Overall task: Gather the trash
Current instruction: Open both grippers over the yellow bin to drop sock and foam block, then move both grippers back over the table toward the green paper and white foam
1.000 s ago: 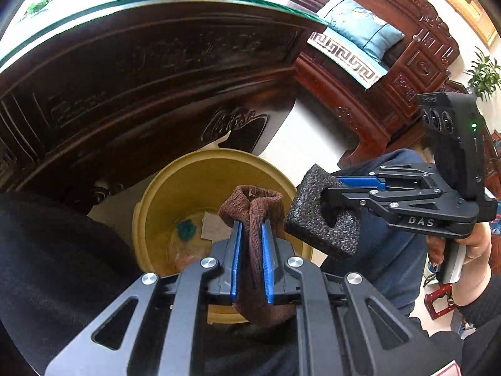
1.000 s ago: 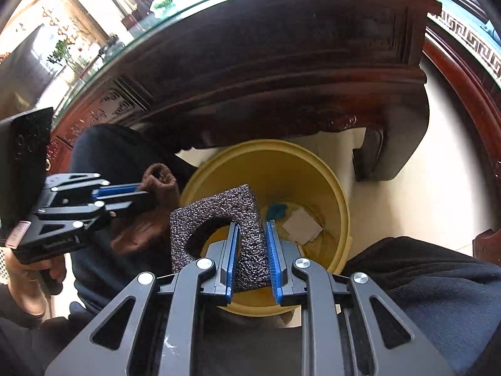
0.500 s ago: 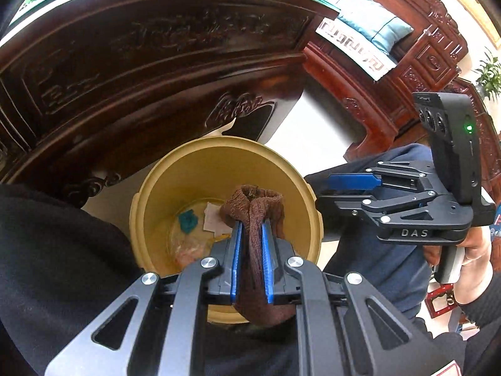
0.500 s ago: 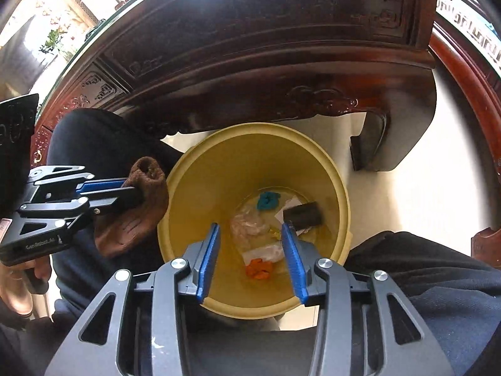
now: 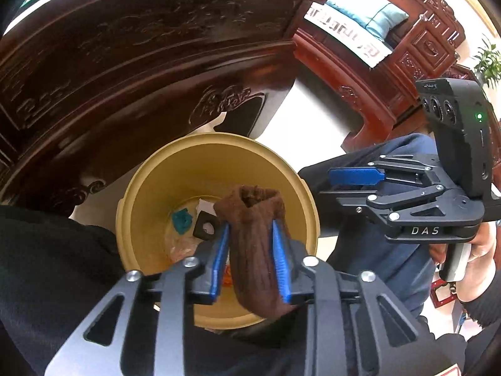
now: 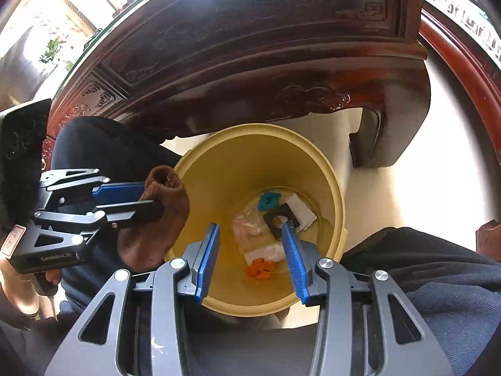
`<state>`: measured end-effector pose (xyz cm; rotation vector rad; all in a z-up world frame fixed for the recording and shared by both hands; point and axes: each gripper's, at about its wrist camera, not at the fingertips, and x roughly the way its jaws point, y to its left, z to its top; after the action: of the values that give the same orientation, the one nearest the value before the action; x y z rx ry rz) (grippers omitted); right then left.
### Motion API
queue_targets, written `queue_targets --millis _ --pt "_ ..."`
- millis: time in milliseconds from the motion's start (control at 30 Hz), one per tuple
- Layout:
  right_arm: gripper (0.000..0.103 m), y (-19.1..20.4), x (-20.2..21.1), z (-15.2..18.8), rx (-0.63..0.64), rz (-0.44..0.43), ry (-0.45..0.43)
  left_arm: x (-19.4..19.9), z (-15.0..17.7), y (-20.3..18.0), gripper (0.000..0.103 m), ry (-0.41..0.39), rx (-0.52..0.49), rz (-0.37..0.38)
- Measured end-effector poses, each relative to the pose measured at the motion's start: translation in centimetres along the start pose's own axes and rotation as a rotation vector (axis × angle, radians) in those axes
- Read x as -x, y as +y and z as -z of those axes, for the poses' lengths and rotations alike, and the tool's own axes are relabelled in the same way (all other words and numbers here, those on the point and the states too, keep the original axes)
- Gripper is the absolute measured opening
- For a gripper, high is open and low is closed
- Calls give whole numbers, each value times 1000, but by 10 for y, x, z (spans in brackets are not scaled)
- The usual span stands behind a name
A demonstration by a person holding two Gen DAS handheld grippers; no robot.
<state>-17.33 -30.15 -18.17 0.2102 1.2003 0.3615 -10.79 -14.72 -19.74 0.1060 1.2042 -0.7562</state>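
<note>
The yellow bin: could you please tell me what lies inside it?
In the yellow bin: black foam piece, teal scrap, white paper, clear plastic, orange scrap. Anything beneath them is hidden.

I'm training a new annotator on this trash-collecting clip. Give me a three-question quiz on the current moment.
1. True or false: the right gripper is open and holds nothing.
2. What is the left gripper clamped on? A) black foam piece B) brown cloth C) teal scrap
3. Fill in: the black foam piece lies at the bottom of the yellow ____.

Key: 1 true; 2 B, the brown cloth; 3 bucket.
</note>
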Motion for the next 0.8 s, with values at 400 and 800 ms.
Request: queue_targets --millis 400,800 --pt "42 2 3 -3 17 1 -4 2 -3 -5 38 -2 -21 -10" --pt "42 18 10 -14 50 -27 -11 24 -6 10 65 -64 16 -4"
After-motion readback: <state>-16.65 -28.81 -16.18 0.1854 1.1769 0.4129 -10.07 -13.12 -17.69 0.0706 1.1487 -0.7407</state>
